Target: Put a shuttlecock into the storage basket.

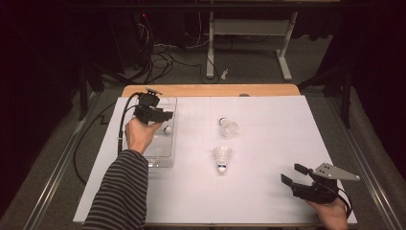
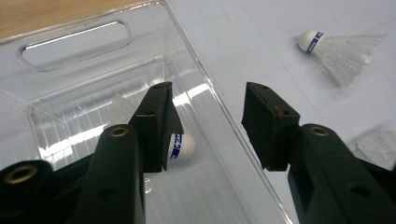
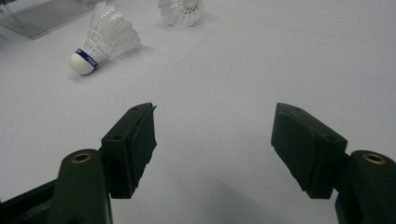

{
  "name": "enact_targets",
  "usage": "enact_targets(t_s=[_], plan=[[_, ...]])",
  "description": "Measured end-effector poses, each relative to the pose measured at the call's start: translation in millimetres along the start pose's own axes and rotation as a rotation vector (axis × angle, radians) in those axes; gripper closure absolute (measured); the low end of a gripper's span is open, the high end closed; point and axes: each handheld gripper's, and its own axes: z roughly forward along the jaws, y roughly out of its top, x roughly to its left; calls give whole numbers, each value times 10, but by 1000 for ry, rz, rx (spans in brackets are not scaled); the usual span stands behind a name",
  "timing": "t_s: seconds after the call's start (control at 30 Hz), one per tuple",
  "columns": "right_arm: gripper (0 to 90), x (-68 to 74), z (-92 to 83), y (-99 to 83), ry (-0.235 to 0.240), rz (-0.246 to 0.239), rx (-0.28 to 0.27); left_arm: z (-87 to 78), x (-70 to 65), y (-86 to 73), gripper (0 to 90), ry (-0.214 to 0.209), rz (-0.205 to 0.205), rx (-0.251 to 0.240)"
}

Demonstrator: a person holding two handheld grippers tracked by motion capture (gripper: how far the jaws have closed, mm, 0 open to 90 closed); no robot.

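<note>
A clear plastic tray [image 1: 163, 155] sits at the table's left. My left gripper [image 1: 165, 116] hovers over it, open. One white shuttlecock [image 1: 167, 129] lies inside the tray. In the left gripper view its blue-banded cork [image 2: 183, 145] peeks out beside the left jaw, below the open gripper [image 2: 208, 112] and untouched by either jaw. Two more shuttlecocks lie on the white sheet: one farther back [image 1: 229, 127] [image 2: 336, 46] [image 3: 181, 10], one nearer [image 1: 221, 158] [image 3: 105, 37]. My right gripper [image 1: 291, 173] [image 3: 212, 126] rests open at the front right, nothing between its jaws.
White paper [image 1: 268, 143] covers most of the table, with a wooden strip [image 1: 210, 90] at the far edge. Beyond it stand a desk frame [image 1: 249, 28] and floor cables [image 1: 158, 57]. The tray's handle slot [image 2: 74, 44] lies toward the far side.
</note>
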Motion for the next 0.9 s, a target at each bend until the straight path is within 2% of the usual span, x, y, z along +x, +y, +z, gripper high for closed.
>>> enact_targets(t_s=[0.3,0.43,0.73,0.9], plan=[[313,0,-1,0,0,1,-1,-66,-93,-33,480,-4,31,-13],[313,1,-2,1,-1,1,0,-91,-158,-63,465,-20,57,-20],[313,2,-5,1,-1,1,-3,-134,-184,-150,455,-47,62,-41],[313,1,-5,1,-2,0,-5,-190,-186,-187,438,-45,56,-61]])
